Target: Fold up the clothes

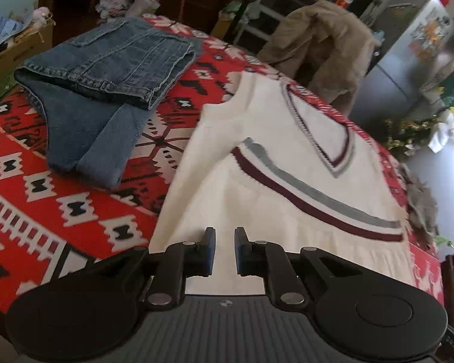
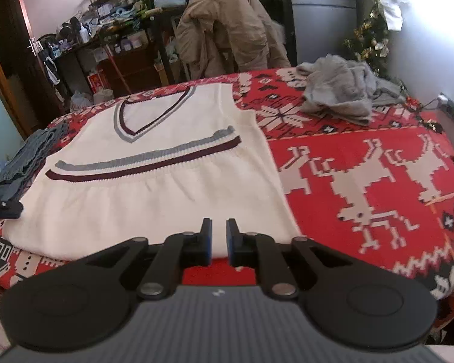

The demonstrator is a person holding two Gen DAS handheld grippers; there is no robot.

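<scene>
Sleeveless V-neck sweater vest, white with grey and maroon stripes: spread flat on red patterned tablecloth. Left gripper, right gripper: above hem, narrow gap, holding nothing. Folded jeans left; crumpled grey garment right.

I find both wrist cameras low at the table's near edge, facing forward, close over the shared white vest.
</scene>
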